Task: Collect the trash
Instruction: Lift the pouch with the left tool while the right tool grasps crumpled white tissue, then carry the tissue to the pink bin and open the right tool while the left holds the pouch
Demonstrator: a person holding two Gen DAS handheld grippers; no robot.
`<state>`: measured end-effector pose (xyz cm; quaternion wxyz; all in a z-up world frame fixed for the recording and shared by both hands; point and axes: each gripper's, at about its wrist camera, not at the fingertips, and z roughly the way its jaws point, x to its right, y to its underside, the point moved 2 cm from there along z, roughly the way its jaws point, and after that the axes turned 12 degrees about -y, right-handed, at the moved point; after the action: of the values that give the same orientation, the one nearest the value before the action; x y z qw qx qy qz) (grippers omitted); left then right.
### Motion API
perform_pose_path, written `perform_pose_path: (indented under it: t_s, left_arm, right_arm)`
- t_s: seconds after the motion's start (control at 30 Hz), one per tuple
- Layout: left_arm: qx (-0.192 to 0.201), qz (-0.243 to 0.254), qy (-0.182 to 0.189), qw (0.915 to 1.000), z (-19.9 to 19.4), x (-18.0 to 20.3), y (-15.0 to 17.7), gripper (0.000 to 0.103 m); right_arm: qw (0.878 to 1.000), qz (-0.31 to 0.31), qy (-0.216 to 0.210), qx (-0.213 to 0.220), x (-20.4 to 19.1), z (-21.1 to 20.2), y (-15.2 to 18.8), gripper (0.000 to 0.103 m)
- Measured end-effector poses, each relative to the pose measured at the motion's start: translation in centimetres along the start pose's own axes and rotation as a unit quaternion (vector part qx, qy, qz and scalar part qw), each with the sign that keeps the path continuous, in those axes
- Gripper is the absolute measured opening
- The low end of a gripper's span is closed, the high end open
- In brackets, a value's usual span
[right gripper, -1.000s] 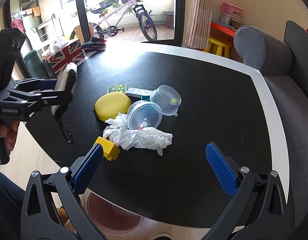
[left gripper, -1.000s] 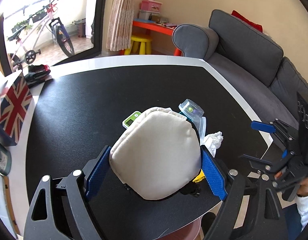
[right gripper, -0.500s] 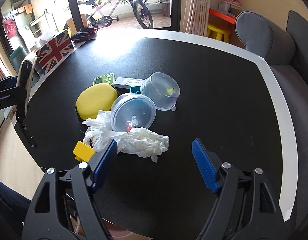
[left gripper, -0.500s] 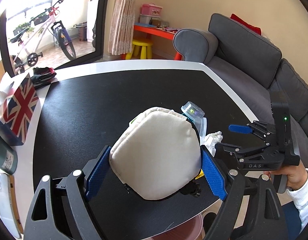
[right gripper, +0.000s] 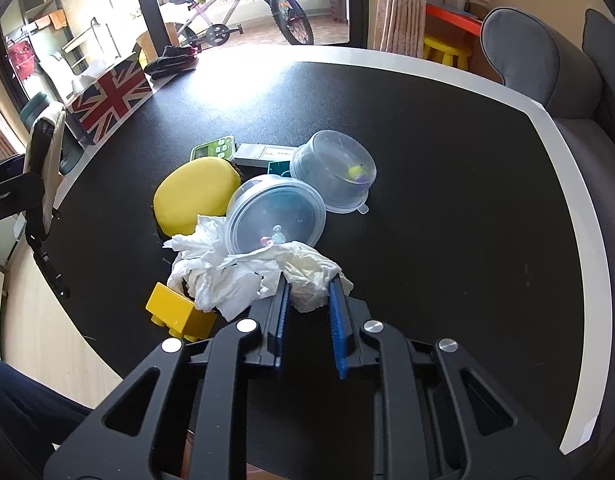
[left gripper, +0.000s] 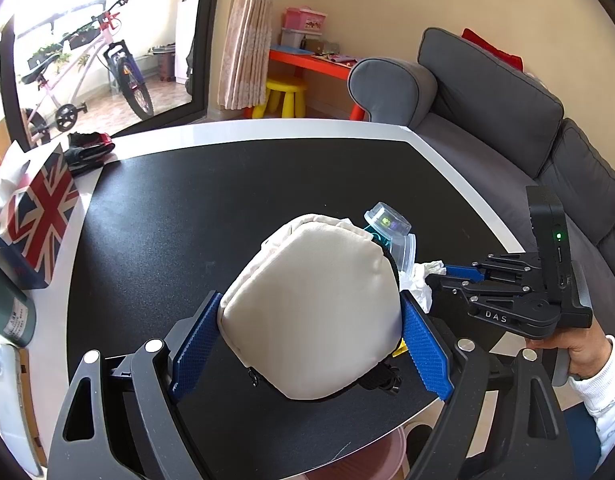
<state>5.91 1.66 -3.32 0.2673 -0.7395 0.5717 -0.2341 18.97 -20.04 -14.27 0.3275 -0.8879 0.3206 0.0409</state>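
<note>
**Right fingers clamp the tissue while the left holds the pouch aloft**

The right gripper [right gripper: 307, 292] is down at the near side of the black tabletop [right gripper: 447, 220], and its blue fingers [right gripper: 282, 312] are pinched onto the near end of the crumpled white tissue [right gripper: 251, 272]. The gap between them is narrow, with a wad of paper squeezed in it. The rest of the tissue spreads away to the left on the tabletop, touching a yellow toy brick [right gripper: 179, 314] at its near-left edge.

Right behind the tissue a clear round container [right gripper: 275, 214] lies tipped on its side, leaning on the paper, a few small beads inside. A second clear container [right gripper: 333, 170] sits upside down just beyond it. A yellow oval case [right gripper: 195, 196] lies to the left of them, and a small green device [right gripper: 213, 150] and a grey box [right gripper: 263, 154] sit behind.

The left gripper [left gripper: 307, 320] is spread wide, its fingers [left gripper: 195, 344] pressing both sides of a cream fabric pouch [left gripper: 311, 312], held above the tabletop, a black strap dangling from it. A hand in a white sleeve [left gripper: 579, 348] holds the right tool. A Union Jack tissue box [left gripper: 31, 224] stands on the far left edge.
</note>
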Motion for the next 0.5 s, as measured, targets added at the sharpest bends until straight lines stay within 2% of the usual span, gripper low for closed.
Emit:
perform_pose_path:
  t_s: [0.5]
  left_arm:
    - [0.016, 0.012, 0.005, 0.9998, -1.4, 0.6, 0.2, 0.082]
  right_arm:
    - [0.998, -0.013, 0.02, 0.056, -0.7, -4.5, -0.6, 0.012]
